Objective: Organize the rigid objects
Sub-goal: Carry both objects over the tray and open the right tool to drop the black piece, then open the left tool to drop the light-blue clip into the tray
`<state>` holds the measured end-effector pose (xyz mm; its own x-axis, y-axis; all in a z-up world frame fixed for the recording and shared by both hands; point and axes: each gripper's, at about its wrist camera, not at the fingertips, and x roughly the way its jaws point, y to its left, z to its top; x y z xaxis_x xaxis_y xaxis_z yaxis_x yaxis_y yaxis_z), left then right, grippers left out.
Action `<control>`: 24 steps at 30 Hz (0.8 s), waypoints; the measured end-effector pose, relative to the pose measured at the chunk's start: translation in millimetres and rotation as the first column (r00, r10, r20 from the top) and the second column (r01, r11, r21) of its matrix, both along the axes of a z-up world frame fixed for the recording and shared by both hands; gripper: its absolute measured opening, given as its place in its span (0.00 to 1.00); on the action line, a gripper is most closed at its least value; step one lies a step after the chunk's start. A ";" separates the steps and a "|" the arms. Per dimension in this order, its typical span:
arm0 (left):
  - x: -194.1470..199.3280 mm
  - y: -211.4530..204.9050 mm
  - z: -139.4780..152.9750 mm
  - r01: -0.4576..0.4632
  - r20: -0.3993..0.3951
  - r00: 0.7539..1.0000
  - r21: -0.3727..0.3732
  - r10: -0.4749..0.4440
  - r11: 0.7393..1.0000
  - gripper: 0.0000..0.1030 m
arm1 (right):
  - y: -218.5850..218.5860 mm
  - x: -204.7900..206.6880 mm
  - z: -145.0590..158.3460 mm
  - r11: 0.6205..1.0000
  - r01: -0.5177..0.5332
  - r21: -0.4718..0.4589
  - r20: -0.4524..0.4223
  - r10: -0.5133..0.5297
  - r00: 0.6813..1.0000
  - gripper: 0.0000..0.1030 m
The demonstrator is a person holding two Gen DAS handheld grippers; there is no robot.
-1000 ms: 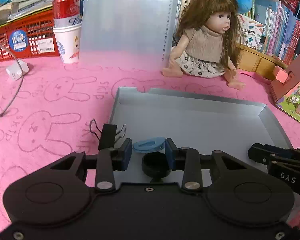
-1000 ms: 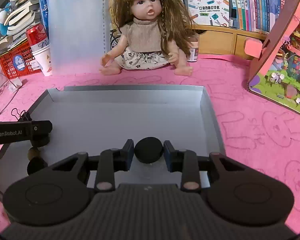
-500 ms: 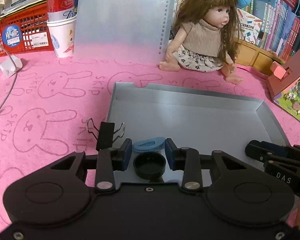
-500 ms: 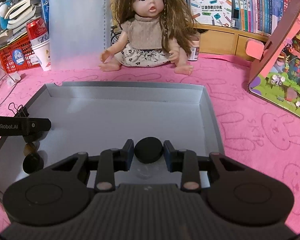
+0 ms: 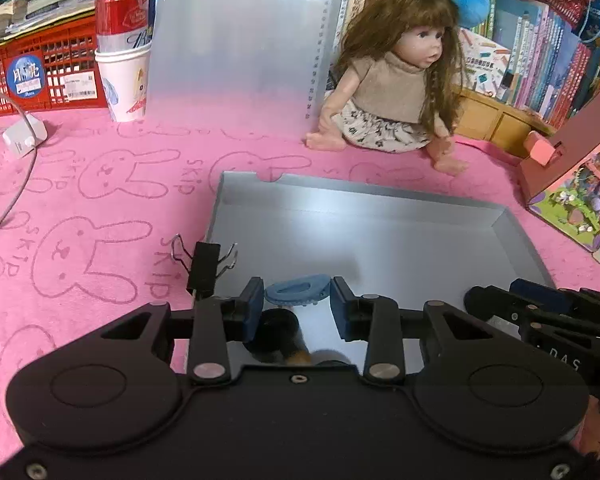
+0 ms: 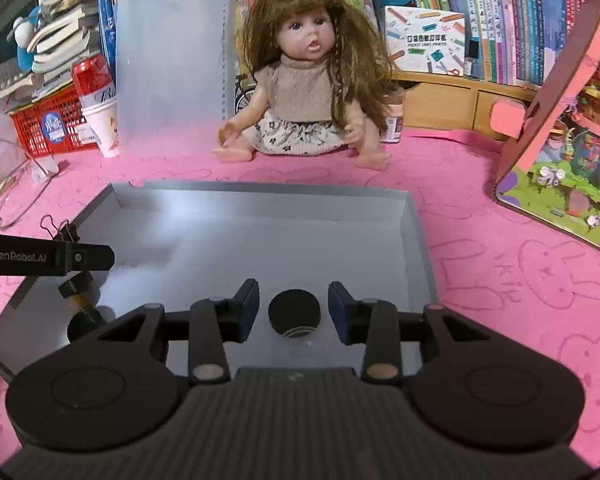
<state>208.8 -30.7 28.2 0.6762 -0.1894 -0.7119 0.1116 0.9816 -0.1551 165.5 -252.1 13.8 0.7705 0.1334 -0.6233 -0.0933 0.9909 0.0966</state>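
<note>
The pink mat (image 5: 100, 184) around the grey tray (image 6: 416, 236) is printed with rabbits and the word "SKIP". The left gripper's arm, seen from the right wrist camera, reads "GenRobot.AI", and "DAS" shows on the right gripper's body in the left view. Behind the tray, past the doll (image 6: 312, 92), a box (image 6: 424, 40) reads "POCKET LABEL PRINTER".

The right gripper (image 6: 294, 308) has just been opening: its jaws now stand apart with clear gaps on both sides of the black round cap (image 6: 294, 311), which rests on the tray floor near the front edge, untouched by either pad.

The left gripper (image 5: 296, 308) sits at the tray's front left corner, jaws narrow; a dark, blurred object (image 5: 276, 334) lies low by its left finger, and I cannot tell whether it is gripped. A blue clip (image 5: 296, 290) lies in the tray just beyond the fingertips. A black binder clip (image 5: 205, 268) sits on the tray's left rim.
</note>
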 end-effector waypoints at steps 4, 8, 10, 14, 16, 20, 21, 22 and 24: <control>-12.6 -5.7 9.0 0.016 0.015 1.000 -0.005 -0.016 1.000 0.33 | -6.2 -11.1 6.8 1.000 0.003 0.010 0.014 -0.004 1.000 0.55; -29.4 -11.9 21.4 0.040 0.031 0.999 -0.016 -0.040 0.999 0.33 | -9.6 -26.8 18.1 1.000 0.000 0.005 0.043 0.000 0.999 0.57; -38.0 -14.4 29.3 0.056 0.038 0.998 -0.030 -0.055 0.998 0.33 | -11.1 -35.0 25.0 1.000 -0.003 -0.002 0.059 0.004 0.998 0.59; -60.8 -23.3 54.4 0.108 0.076 0.992 -0.051 -0.104 0.993 0.33 | -14.0 -50.6 38.0 1.000 -0.007 -0.019 0.092 0.009 0.996 0.63; -71.8 -28.4 67.6 0.131 0.098 0.987 -0.063 -0.124 0.989 0.33 | -16.5 -57.7 44.3 1.000 -0.008 -0.021 0.105 0.010 0.994 0.65; -97.6 -33.5 88.3 0.173 0.140 0.977 -0.081 -0.161 0.982 0.33 | -21.0 -75.5 54.8 1.000 -0.014 -0.026 0.129 0.017 0.992 0.68; -103.3 -33.2 90.9 0.181 0.149 0.975 -0.077 -0.168 0.980 0.33 | -22.2 -81.3 57.0 0.999 -0.018 -0.027 0.137 0.022 0.990 0.70; -109.9 -33.1 92.2 0.186 0.156 0.972 -0.070 -0.173 0.980 0.33 | -22.9 -86.4 58.4 0.999 -0.022 -0.029 0.143 0.026 0.989 0.71; -121.1 -30.8 90.9 0.184 0.160 0.972 -0.058 -0.173 0.981 0.33 | -23.1 -97.1 59.7 0.999 -0.027 -0.033 0.153 0.032 0.988 0.73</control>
